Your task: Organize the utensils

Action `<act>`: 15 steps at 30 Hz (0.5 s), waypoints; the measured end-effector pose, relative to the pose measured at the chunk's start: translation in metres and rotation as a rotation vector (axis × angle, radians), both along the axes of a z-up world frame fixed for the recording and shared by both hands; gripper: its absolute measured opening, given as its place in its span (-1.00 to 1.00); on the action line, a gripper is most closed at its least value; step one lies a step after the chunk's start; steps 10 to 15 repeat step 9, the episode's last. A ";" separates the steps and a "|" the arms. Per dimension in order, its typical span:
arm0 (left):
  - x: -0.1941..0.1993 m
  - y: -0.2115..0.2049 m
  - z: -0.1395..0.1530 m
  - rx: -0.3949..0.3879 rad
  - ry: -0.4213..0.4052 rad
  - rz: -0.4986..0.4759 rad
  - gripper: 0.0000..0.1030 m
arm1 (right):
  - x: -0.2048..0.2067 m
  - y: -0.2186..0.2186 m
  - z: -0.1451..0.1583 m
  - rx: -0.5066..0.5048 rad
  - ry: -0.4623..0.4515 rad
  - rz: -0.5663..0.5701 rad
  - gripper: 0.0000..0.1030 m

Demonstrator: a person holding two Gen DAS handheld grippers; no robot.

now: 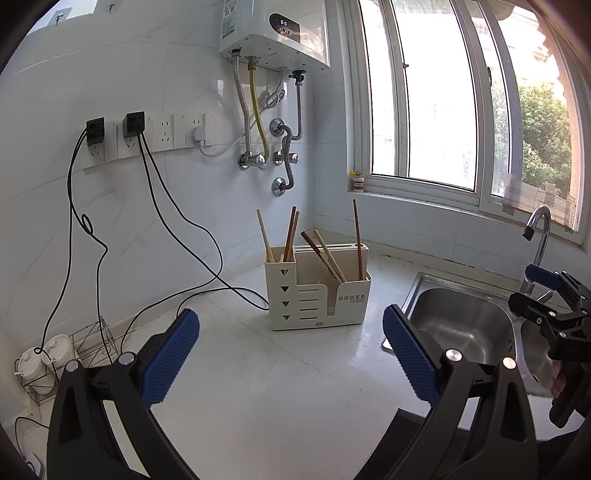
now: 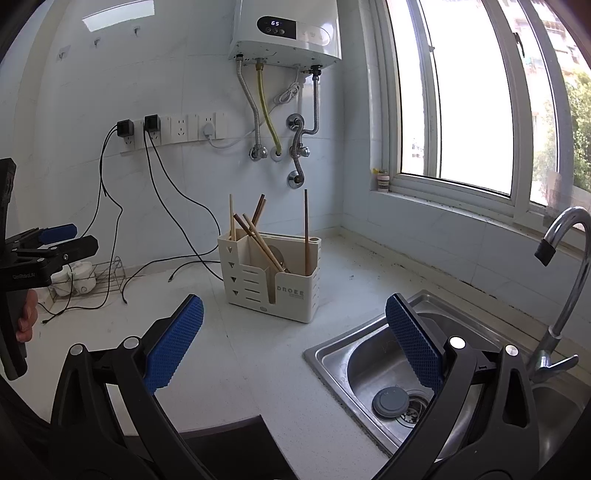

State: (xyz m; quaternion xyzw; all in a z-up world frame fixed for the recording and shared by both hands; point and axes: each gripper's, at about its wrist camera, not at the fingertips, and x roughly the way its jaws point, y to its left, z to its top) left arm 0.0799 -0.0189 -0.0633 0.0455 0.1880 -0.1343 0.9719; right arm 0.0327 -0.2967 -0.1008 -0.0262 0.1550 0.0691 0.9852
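We see our right gripper (image 2: 293, 325) spread wide with nothing between its blue pads (image 2: 173, 347), hanging over the white counter (image 2: 258, 369) with the steel sink (image 2: 369, 354) under its right finger. Ahead, near the corner, the cream utensil holder (image 2: 271, 284) stands upright with wooden chopsticks (image 2: 258, 236) leaning across each other inside and one stick upright at its right end. Our left gripper (image 2: 55, 240) pokes in at the left edge, its opening too hard to judge from here.

Both views look forward and slightly down over the white surface (image 1: 258, 369) toward the corner wall. The left wrist view sits left, the right wrist view nearer the sink (image 2: 369, 369). Both share the cream utensil holder (image 1: 317, 291), water heater (image 1: 273, 33), window and faucet.
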 end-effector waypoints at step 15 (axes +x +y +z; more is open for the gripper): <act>0.008 0.001 -0.002 -0.024 0.043 -0.004 0.90 | 0.002 -0.001 0.000 -0.003 0.009 -0.005 0.84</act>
